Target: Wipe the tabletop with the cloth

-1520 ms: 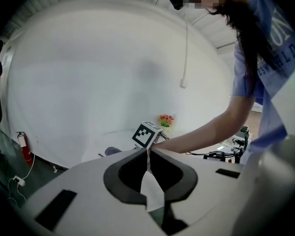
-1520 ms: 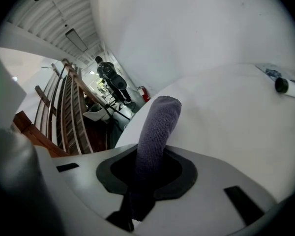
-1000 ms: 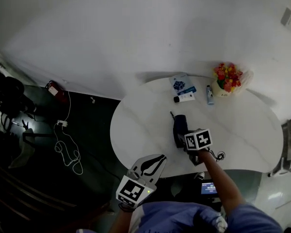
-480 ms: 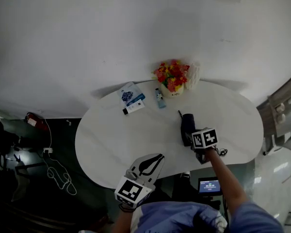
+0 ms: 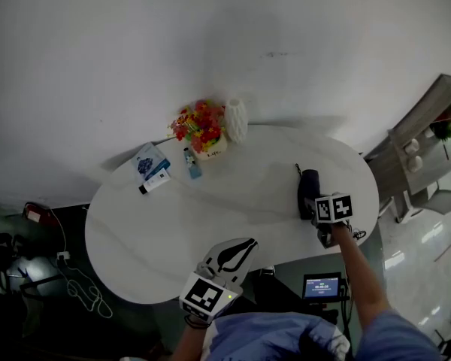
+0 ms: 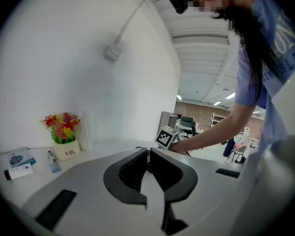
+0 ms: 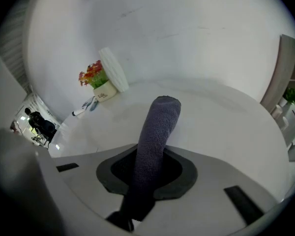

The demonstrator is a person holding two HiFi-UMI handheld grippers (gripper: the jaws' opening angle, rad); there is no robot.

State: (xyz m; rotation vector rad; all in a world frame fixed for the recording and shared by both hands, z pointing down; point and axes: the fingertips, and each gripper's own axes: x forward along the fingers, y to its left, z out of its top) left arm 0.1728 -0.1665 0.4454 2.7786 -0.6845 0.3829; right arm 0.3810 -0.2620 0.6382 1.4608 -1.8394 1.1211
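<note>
A dark grey cloth [image 5: 309, 189] lies rolled up on the right part of the white oval tabletop [image 5: 210, 216]. My right gripper [image 5: 316, 203] is shut on its near end, under the marker cube. In the right gripper view the cloth [image 7: 157, 127] sticks out from between the jaws of the right gripper [image 7: 148, 157] and over the table. My left gripper [image 5: 237, 253] hovers at the table's front edge, well left of the cloth. The left gripper [image 6: 148, 154] is shut with nothing in it.
At the back of the table stand a pot of flowers [image 5: 201, 130] and a white ribbed vase [image 5: 237, 119]. A blue tube [image 5: 190, 164], a blue packet [image 5: 149, 161] and a white tube [image 5: 155, 181] lie near them. Cables [image 5: 83, 292] lie on the floor at left, furniture [image 5: 417, 164] stands at right.
My right gripper has dragged the cloth to the right across the tabletop, from left of the flowers to the right end. The left gripper stays at the front edge.
</note>
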